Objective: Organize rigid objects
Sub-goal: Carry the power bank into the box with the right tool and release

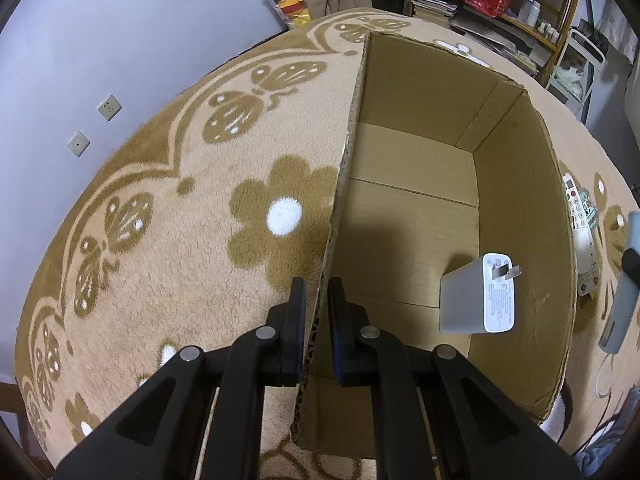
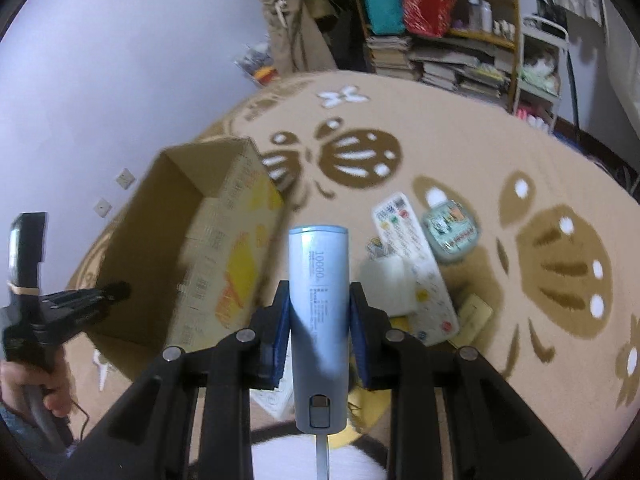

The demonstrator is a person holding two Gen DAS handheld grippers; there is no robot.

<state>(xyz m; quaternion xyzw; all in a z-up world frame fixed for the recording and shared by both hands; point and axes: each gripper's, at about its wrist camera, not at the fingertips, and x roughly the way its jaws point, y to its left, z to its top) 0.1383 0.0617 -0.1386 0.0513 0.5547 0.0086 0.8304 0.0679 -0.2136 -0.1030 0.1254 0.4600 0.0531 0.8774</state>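
Gripping the power bank (image 2: pixel 319 304), right claw (image 2: pixel 319 320) risks slippage; left claw (image 1: pixel 316 312) clamps box wall (image 1: pixel 340 184).

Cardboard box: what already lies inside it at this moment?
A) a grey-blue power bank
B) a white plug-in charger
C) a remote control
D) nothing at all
B: in the left wrist view a white charger with metal prongs rests on the floor of the cardboard box, while the power bank is clamped in the right gripper outside it.
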